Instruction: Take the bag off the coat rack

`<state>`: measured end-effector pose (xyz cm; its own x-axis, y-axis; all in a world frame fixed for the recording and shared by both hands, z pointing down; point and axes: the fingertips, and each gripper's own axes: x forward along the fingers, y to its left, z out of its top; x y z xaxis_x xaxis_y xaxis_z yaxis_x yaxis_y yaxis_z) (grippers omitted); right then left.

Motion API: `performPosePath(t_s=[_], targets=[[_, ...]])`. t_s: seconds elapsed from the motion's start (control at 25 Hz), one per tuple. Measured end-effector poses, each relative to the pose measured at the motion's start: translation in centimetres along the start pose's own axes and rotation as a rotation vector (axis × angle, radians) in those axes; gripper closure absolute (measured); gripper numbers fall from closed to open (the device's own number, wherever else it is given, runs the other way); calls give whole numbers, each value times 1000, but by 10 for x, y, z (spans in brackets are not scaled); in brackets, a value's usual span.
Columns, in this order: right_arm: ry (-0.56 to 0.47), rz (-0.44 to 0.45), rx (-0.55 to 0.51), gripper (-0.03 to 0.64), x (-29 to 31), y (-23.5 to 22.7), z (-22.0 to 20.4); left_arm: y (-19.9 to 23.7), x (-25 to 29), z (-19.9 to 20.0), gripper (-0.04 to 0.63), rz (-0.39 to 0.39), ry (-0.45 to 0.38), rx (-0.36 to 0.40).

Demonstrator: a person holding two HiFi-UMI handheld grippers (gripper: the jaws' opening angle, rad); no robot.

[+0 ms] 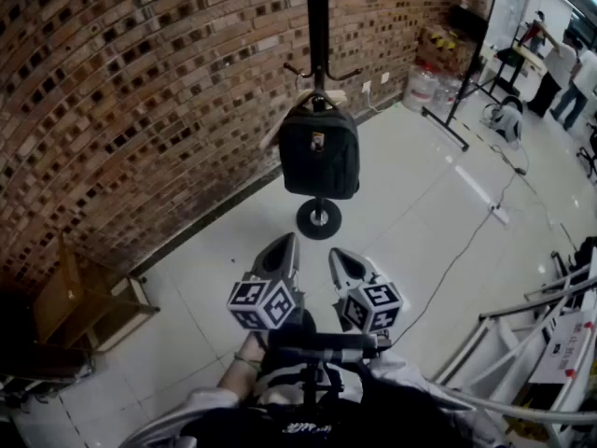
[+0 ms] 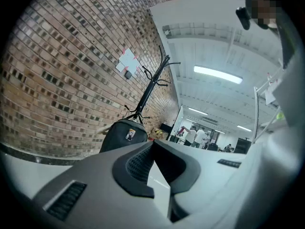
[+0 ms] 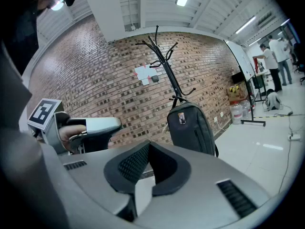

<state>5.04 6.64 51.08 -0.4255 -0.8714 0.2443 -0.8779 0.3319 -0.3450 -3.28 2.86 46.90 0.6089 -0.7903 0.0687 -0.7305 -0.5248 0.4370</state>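
A black backpack (image 1: 319, 152) hangs from a low hook of the black coat rack (image 1: 318, 35), whose round base (image 1: 319, 218) stands on the white tiled floor by the brick wall. My left gripper (image 1: 283, 245) and right gripper (image 1: 340, 258) are side by side, well short of the bag and below it, both pointing at it. Each has its jaws together with nothing between them. The left gripper view shows the backpack (image 2: 122, 134) just beyond the shut left gripper (image 2: 153, 143). In the right gripper view, the backpack (image 3: 189, 127) hangs ahead and to the right of the shut right gripper (image 3: 149, 145).
A wooden crate (image 1: 79, 297) sits by the wall at the left. Water bottles (image 1: 424, 87) and a black stand (image 1: 457, 110) are in the far corner. A cable (image 1: 504, 189) runs across the floor at the right, near a metal frame (image 1: 522, 343). People (image 1: 564, 73) stand far off.
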Motion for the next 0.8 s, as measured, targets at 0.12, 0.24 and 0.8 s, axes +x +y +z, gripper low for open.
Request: performPosePath(t_s=[0.12, 0.24, 0.8], targets=[[-19, -7, 0, 615, 34, -6, 17, 22, 24, 22, 598, 3, 0, -7], [-34, -21, 0, 614, 71, -15, 36, 42, 53, 41, 598, -22, 0, 2], [-62, -169, -109, 614, 181, -82, 102, 108, 164, 72, 597, -106, 36, -35]])
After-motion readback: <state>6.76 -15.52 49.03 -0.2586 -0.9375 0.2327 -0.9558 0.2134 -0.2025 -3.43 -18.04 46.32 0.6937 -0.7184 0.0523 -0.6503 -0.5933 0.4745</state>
